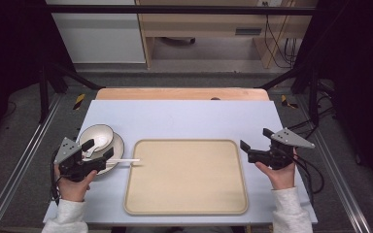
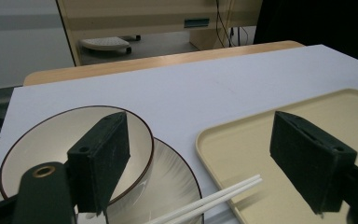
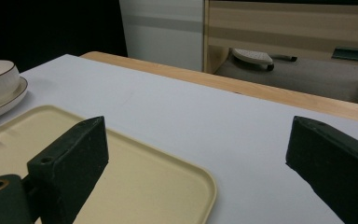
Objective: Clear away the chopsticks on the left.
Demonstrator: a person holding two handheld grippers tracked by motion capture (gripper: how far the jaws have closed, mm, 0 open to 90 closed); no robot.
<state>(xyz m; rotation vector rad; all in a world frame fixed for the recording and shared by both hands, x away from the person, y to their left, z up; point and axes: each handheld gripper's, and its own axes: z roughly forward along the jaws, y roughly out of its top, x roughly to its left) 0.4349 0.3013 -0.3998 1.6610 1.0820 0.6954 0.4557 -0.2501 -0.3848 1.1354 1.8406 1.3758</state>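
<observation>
Left gripper (image 1: 98, 149), jaws wide, hovers over bowl (image 1: 97, 136) at frame left; right gripper (image 1: 255, 141), also wide, beside tray (image 1: 186, 208).

1. A pale blue-white rectangular table top (image 1: 184, 116) carried everything; a light wooden board edge (image 1: 182, 93) showed along its far side.
2. A beige rounded-corner plastic tray (image 1: 187, 177) lay flat at the middle.
3. A cream brown-rimmed plate (image 1: 118, 145) sat just left of the tray.

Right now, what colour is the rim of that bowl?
The bowl is cream with a thin dark brown rim, clearest in the left gripper view.
</observation>
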